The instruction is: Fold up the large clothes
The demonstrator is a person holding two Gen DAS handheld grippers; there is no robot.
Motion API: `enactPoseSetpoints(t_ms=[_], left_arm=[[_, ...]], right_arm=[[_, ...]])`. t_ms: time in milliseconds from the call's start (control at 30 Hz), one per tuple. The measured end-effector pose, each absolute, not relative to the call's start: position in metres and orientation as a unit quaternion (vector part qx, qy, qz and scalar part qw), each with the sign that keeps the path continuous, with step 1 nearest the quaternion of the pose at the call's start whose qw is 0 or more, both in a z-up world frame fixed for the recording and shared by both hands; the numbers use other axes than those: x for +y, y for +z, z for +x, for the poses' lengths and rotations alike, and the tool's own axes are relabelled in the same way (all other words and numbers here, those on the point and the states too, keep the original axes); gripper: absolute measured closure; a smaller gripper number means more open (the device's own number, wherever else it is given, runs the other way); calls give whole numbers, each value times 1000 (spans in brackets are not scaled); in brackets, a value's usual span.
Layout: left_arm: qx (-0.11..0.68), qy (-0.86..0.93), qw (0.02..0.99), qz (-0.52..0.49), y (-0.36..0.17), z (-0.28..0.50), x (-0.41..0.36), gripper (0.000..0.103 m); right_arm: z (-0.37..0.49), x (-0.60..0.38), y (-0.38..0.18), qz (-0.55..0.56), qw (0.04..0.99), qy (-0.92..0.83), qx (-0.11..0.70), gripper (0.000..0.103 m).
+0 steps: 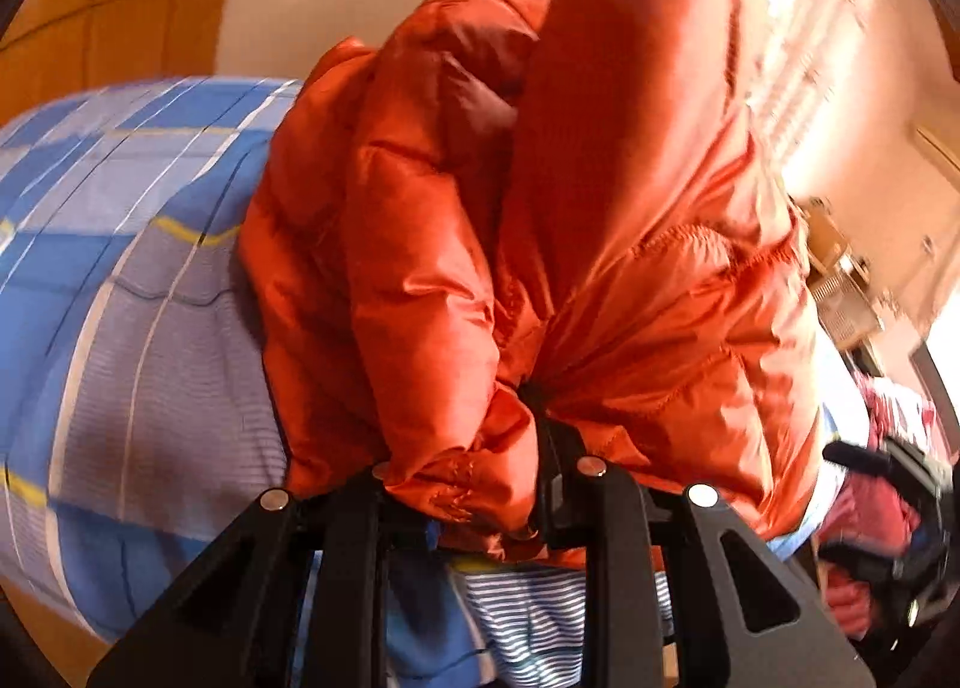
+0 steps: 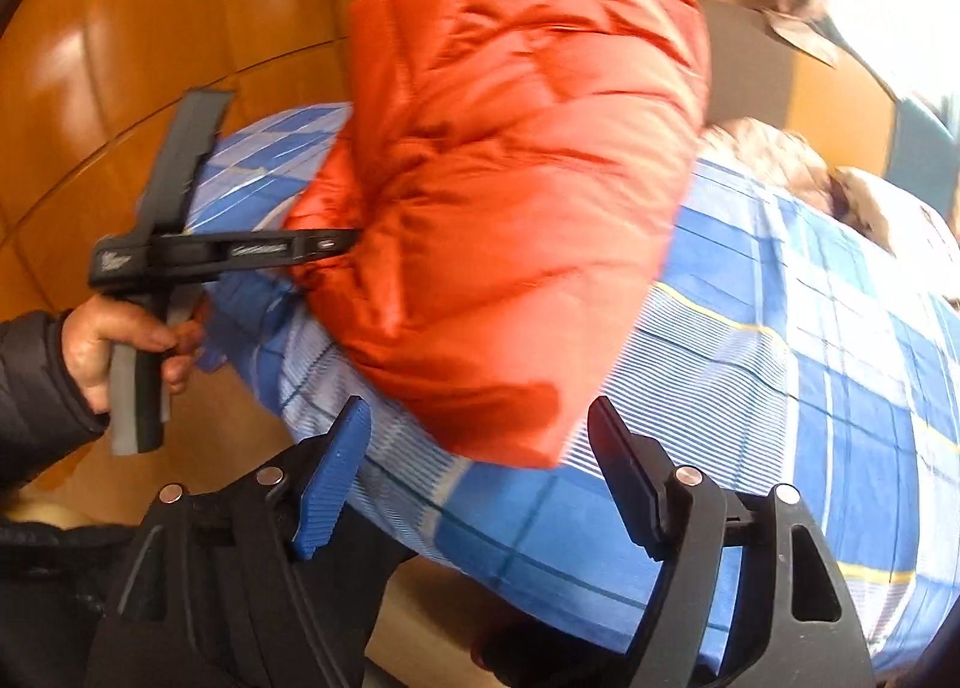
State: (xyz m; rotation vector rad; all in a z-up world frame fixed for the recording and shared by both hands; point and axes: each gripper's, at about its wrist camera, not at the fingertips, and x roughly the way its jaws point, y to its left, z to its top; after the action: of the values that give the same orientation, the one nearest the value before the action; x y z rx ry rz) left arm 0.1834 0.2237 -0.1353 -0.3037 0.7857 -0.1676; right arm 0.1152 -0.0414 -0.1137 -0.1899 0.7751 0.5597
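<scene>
One bed (image 2: 810,364), blue/white plaid sheet with thin yellow lines, biggest thing in both views. Wood-panel wall (image 2: 150,27) behind it.

One orange puffer jacket (image 2: 510,178), bunched up, lifted at one end, lower part resting on the sheet. Fills most of the left wrist view (image 1: 540,268).

Two grippers. Left gripper (image 1: 480,484) clenched on a wad of jacket fabric, orange cloth pinched between the fingers and spilling over them. Same unit seen from the right wrist view (image 2: 336,241), tip buried in the jacket's side, held by one bare hand (image 2: 120,340) in a dark sleeve. White lettering on its arm and body, too blurred to read.

Right gripper (image 2: 480,478) released, jaws wide apart, nothing between them; one blue ribbed pad (image 2: 333,484) visible, other finger black. Sits just below the jacket's lower edge, over the sheet, not touching cloth. Also at far right of the left wrist view (image 1: 894,532), blurred.

Four silver pivot pins visible per gripper.
</scene>
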Motion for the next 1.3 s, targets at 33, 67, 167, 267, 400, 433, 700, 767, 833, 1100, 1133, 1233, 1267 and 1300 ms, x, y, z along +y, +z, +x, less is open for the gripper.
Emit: enactPoseSetpoints(t_ms=[33, 67, 167, 267, 400, 433, 700, 767, 833, 1100, 1133, 1233, 1267, 1300], left_arm=[[381, -88, 910, -139, -135, 184, 224, 80], [381, -98, 911, -125, -133, 186, 224, 80], [381, -127, 911, -94, -132, 188, 228, 80], [379, -153, 911, -61, -130, 192, 229, 80], [377, -179, 909, -28, -130, 196, 230, 80], [376, -184, 908, -20, -129, 196, 230, 80], [372, -221, 901, 18, -120, 196, 230, 80], [371, -231, 899, 24, -119, 200, 230, 80], [369, -238, 898, 27, -115, 201, 228, 80], [361, -265, 893, 44, -114, 208, 229, 80], [360, -267, 893, 45, -114, 209, 230, 80], [356, -271, 893, 50, -114, 210, 231, 80], [356, -272, 893, 52, -114, 210, 231, 80], [354, -273, 893, 56, -114, 210, 231, 80]], right_arm=[[118, -44, -114, -89, 885, 262, 376, 29], [118, -46, -114, -86, 886, 255, 378, 29], [120, -51, -116, -81, 888, 240, 384, 29], [122, -52, -120, -77, 891, 215, 392, 29], [128, -56, -122, -55, 898, 160, 407, 29], [130, -57, -123, -44, 899, 148, 411, 29], [138, -75, -128, 21, 897, 4, 442, 29], [139, -76, -128, 32, 893, -29, 448, 29], [140, -79, -125, 49, 891, -54, 449, 29], [153, -68, -100, 112, 883, -97, 446, 35], [157, -65, -98, 121, 881, -94, 447, 37], [163, -47, -83, 128, 890, -87, 430, 39], [165, -43, -78, 129, 892, -83, 425, 40], [168, -35, -70, 128, 897, -77, 416, 42]])
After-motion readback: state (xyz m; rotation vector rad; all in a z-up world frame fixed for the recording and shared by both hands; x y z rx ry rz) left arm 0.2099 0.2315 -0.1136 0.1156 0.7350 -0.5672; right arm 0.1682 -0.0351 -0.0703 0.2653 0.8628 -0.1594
